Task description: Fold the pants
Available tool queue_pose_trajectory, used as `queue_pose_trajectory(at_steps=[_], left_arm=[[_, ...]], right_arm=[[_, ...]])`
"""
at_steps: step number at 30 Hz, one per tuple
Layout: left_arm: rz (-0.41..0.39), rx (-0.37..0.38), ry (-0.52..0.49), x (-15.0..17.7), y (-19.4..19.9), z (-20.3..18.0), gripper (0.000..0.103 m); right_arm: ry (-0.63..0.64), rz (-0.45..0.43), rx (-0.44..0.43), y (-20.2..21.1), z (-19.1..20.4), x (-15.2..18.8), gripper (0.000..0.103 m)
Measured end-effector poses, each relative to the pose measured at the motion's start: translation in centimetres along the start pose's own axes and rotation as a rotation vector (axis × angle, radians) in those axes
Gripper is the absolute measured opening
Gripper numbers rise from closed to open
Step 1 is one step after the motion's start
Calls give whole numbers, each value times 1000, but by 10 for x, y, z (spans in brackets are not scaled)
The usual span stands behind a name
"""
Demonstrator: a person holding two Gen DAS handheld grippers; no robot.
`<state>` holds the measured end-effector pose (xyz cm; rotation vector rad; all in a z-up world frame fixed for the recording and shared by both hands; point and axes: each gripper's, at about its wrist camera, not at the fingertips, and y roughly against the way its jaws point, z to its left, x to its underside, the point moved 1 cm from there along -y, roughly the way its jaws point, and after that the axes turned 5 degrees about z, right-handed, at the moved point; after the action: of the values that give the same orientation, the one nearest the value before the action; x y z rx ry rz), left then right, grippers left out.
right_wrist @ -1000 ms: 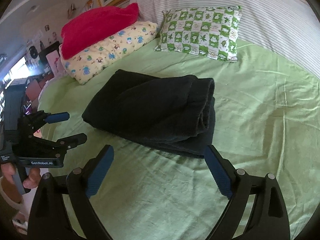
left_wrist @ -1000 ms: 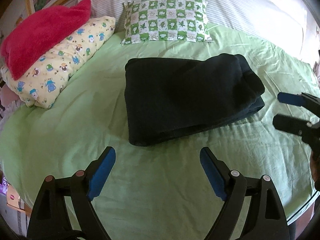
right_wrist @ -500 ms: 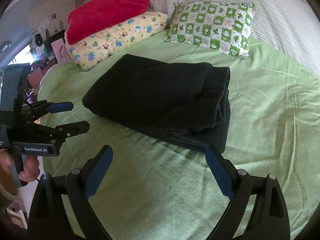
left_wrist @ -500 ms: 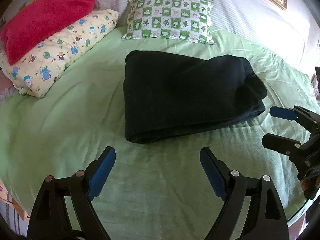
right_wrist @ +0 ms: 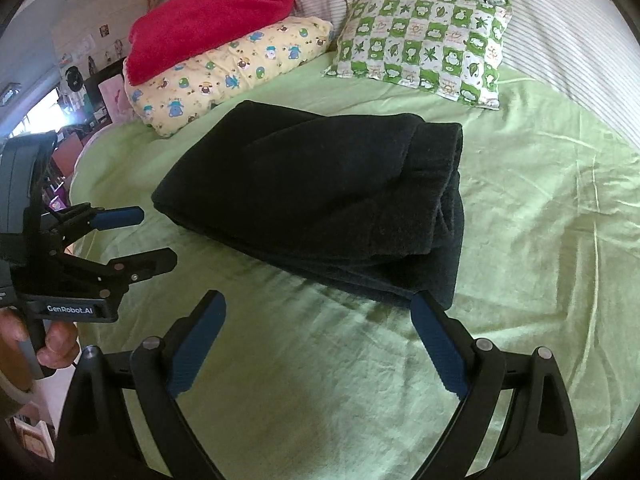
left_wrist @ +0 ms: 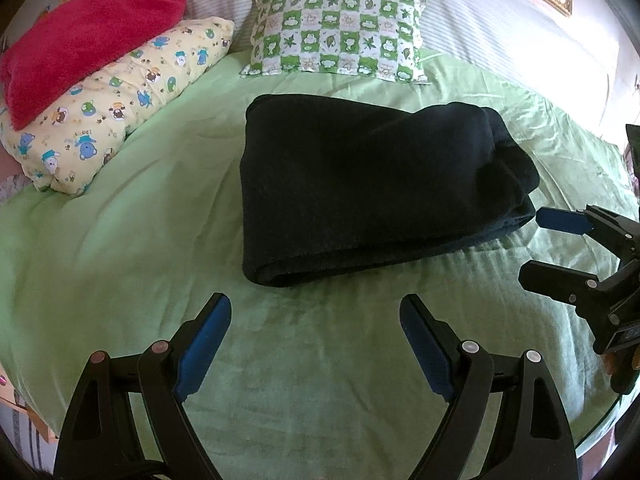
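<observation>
The dark navy pants [left_wrist: 368,184] lie folded into a thick rectangle on the green bed sheet [left_wrist: 120,248]; they also show in the right wrist view [right_wrist: 320,200]. My left gripper [left_wrist: 316,312] is open and empty, a short way in front of the pants' near edge; it also shows at the left of the right wrist view [right_wrist: 144,236]. My right gripper [right_wrist: 318,312] is open and empty just before the pants' near corner; it also shows at the right of the left wrist view [left_wrist: 536,244], close to the pants' right end.
A green-checked pillow [left_wrist: 340,36] lies at the head of the bed. A yellow cartoon pillow [left_wrist: 116,108] with a red fluffy blanket [left_wrist: 80,44] on it lies at the left. A striped headboard cushion [right_wrist: 540,28] runs behind. The bed edge is near at the bottom left [left_wrist: 24,392].
Both grippers have moved closer to the folded pants. The right gripper has come nearer the pants' right end. The pants have not moved.
</observation>
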<state>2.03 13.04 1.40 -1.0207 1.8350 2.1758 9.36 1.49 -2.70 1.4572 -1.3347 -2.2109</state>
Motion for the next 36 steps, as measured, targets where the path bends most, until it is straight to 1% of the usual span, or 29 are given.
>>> queue_pose_trajectory(at_steps=[7, 17, 36], left_arm=[[-2, 2, -5, 0, 0, -1, 87], [-3, 5, -9, -1, 0, -1, 87], [-8, -5, -14, 1, 2, -2, 87]], right_arm=[[0, 3, -6, -2, -1, 0, 94], [10, -1, 9, -3, -1, 0, 94], [17, -15, 11, 2, -1, -3, 94]])
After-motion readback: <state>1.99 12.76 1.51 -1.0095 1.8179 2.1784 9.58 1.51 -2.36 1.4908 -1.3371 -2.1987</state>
